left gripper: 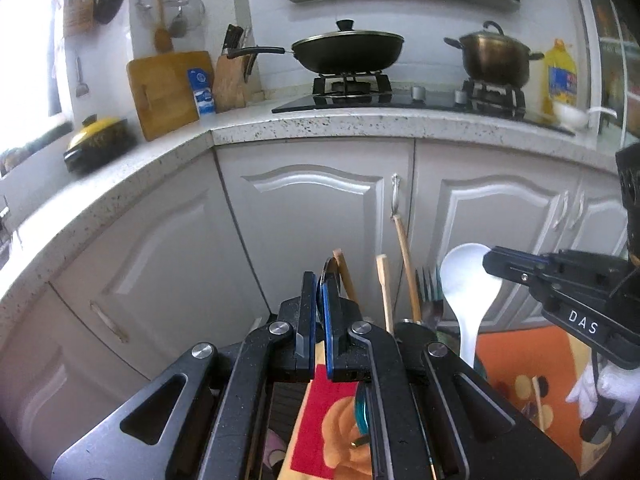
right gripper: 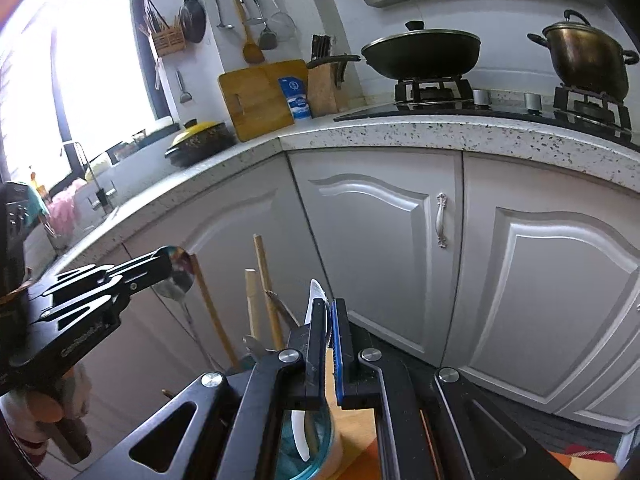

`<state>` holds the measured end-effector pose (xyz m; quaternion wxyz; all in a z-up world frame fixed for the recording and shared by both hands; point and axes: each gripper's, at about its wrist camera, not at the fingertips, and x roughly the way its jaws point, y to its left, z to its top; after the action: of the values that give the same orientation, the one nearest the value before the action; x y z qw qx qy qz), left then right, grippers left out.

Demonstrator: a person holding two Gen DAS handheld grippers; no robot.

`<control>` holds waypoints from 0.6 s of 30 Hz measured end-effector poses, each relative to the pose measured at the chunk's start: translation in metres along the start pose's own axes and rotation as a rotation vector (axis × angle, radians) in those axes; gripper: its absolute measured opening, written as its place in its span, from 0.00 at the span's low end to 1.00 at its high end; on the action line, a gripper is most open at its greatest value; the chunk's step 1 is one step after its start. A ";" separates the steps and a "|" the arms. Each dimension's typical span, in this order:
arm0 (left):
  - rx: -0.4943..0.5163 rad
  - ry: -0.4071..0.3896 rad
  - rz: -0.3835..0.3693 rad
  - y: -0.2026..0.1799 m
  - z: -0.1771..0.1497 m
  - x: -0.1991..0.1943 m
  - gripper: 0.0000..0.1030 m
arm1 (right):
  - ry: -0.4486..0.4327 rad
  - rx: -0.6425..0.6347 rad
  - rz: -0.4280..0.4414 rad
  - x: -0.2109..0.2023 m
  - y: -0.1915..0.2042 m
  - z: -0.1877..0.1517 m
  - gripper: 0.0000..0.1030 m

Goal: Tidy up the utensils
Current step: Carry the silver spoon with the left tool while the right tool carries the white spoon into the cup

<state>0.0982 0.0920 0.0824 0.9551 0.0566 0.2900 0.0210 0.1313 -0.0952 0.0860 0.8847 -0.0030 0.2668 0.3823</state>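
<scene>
My left gripper (left gripper: 318,284) is shut on a metal spoon (left gripper: 329,269), seen edge-on between its pads. The right wrist view shows that spoon's shiny bowl (right gripper: 180,274) sticking out past the left gripper (right gripper: 162,264). My right gripper (right gripper: 329,304) is shut on a white plastic spoon (right gripper: 316,292). Its broad bowl (left gripper: 466,280) shows in the left wrist view, held by the right gripper (left gripper: 491,261). Between the two grippers, wooden handles (left gripper: 408,264) and forks (left gripper: 428,294) stand upright. Whatever holds them is hidden behind my fingers.
White cabinet doors (left gripper: 312,216) and a speckled countertop (left gripper: 320,126) lie straight ahead. On it are a wok (left gripper: 347,52), a pot (left gripper: 494,56), a cutting board (left gripper: 168,92) and a knife block (left gripper: 230,80). A teal glass bowl (right gripper: 316,440) and an orange patterned cloth (left gripper: 524,364) lie below.
</scene>
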 end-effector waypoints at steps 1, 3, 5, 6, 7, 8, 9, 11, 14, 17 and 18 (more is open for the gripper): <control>0.012 -0.003 0.005 -0.003 -0.002 0.000 0.01 | 0.001 -0.003 -0.002 0.001 0.000 -0.002 0.03; 0.032 -0.003 0.009 -0.007 -0.007 0.002 0.01 | 0.000 -0.026 -0.017 0.002 0.003 -0.008 0.02; 0.036 0.008 0.005 -0.010 -0.012 0.004 0.01 | -0.001 -0.040 -0.024 0.002 0.005 -0.011 0.03; 0.037 0.014 0.004 -0.011 -0.014 0.005 0.01 | 0.004 -0.041 -0.019 0.001 0.005 -0.013 0.03; 0.040 0.020 0.005 -0.012 -0.017 0.006 0.02 | 0.008 -0.044 -0.015 0.000 0.006 -0.015 0.02; 0.039 0.023 0.006 -0.013 -0.019 0.006 0.02 | 0.009 -0.046 -0.015 -0.001 0.007 -0.016 0.03; 0.036 0.028 0.003 -0.014 -0.020 0.007 0.02 | 0.016 -0.046 -0.010 -0.001 0.007 -0.018 0.03; 0.026 0.042 -0.004 -0.014 -0.024 0.007 0.02 | 0.033 -0.045 0.003 -0.001 0.008 -0.022 0.03; 0.020 0.067 -0.012 -0.016 -0.029 0.009 0.02 | 0.071 -0.062 0.008 -0.001 0.012 -0.033 0.03; 0.003 0.102 -0.020 -0.018 -0.036 0.012 0.02 | 0.098 -0.057 0.016 0.000 0.013 -0.042 0.03; -0.004 0.112 -0.022 -0.018 -0.038 0.013 0.02 | 0.106 -0.055 0.019 0.000 0.014 -0.045 0.03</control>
<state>0.0883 0.0787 0.0412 0.9377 0.0505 0.3434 0.0144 0.1010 -0.0950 0.0503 0.8652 -0.0453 0.3026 0.3972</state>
